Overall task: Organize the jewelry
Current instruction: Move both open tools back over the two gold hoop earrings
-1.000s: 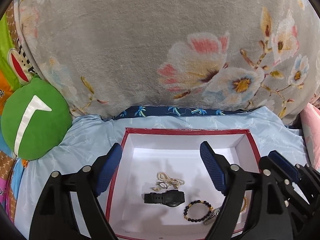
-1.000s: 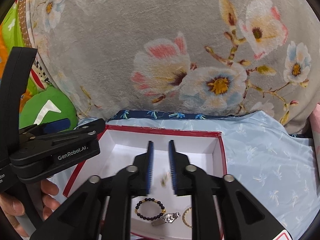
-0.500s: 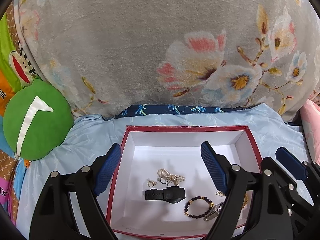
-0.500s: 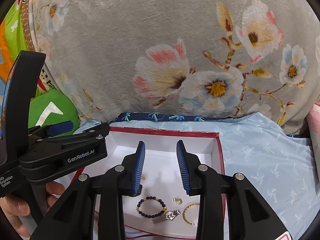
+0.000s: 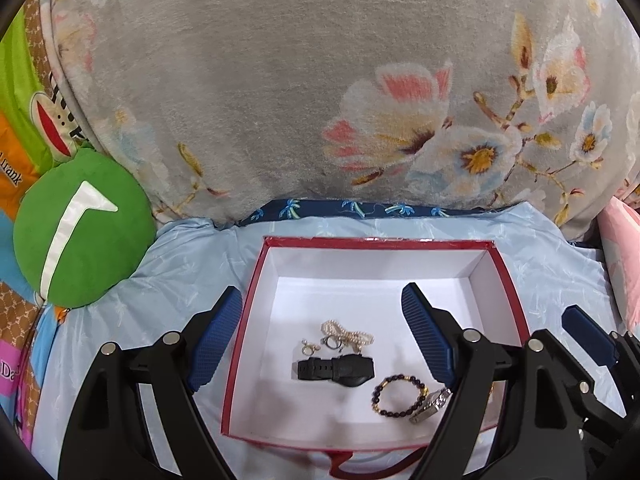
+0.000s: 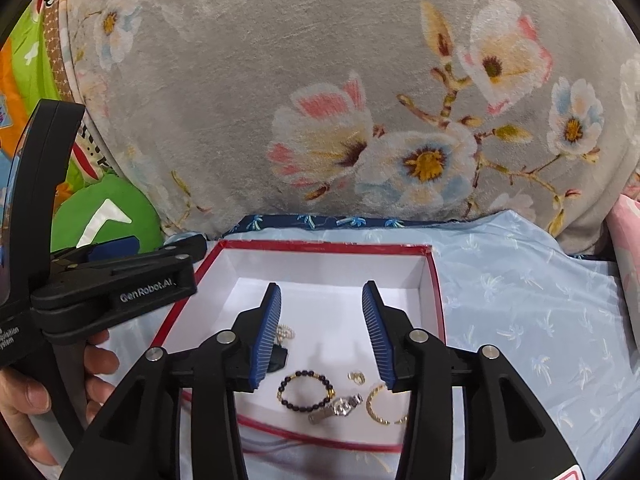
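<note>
A red-rimmed white box (image 5: 504,276) (image 6: 436,280) lies on the blue sheet. In it lie a pearl piece (image 5: 347,334), small rings (image 5: 310,346), a black watch (image 5: 338,368), a dark bead bracelet (image 5: 398,395) (image 6: 306,390), a silver watch (image 5: 430,400) (image 6: 338,403), a gold bangle (image 6: 378,404) and a small gold earring (image 6: 355,377). My left gripper (image 5: 322,330) is open and empty above the box. My right gripper (image 6: 322,328) is open and empty above the box's right half.
A grey floral blanket (image 5: 320,80) rises behind the box. A green round cushion (image 5: 80,228) sits at the left. Light blue sheet (image 6: 520,300) spreads right of the box. A pink pillow (image 5: 624,256) is at the far right.
My right gripper has opened from nearly shut to wide, and a small gold earring now lies in the box beside the bangle. Both grippers have drawn back slightly.
</note>
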A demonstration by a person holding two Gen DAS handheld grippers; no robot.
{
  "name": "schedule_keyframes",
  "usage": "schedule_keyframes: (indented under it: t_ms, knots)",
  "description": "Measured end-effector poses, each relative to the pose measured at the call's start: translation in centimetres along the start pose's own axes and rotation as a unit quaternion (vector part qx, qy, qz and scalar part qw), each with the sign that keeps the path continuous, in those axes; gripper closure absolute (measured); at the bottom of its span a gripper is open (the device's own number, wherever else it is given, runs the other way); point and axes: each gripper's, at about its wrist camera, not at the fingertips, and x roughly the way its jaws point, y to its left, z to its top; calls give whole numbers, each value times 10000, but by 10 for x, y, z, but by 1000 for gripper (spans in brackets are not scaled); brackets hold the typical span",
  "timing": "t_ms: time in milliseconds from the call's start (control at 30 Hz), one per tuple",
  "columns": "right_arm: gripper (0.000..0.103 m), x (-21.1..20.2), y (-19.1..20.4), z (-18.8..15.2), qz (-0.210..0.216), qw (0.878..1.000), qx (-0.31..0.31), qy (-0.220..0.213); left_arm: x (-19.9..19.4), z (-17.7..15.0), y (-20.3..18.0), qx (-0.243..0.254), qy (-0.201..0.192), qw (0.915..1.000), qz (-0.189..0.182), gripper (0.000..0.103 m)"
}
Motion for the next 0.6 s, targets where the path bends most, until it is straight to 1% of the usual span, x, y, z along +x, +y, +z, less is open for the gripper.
schedule_keyframes:
  t_ms: [67,133,200,267,333,467,600]
  knots:
    - [57,-7,0,-10,-25,10000,-16,63,-6,-11,6,-17,57,10000,23,23]
    - [56,-15,-1,-27,37,9998,15,189,-11,-27,13,-28,160,9999,60,23]
    - [55,-24,-1,-51,59,9993,0,362,-16,-45,19,11,245,9997,87,23]
    - [55,-29,1,-74,105,9982,-51,591,-20,-65,27,9,376,9991,175,23]
    - [55,-35,7,-105,106,9960,-150,876,-23,-89,37,-96,564,9982,165,23]
    - [55,-41,22,-160,230,9895,-300,1398,-27,-133,49,-92,910,9955,265,23]
    - [55,-43,37,-201,393,9824,-358,1788,-33,-168,58,-145,1201,9923,280,23]
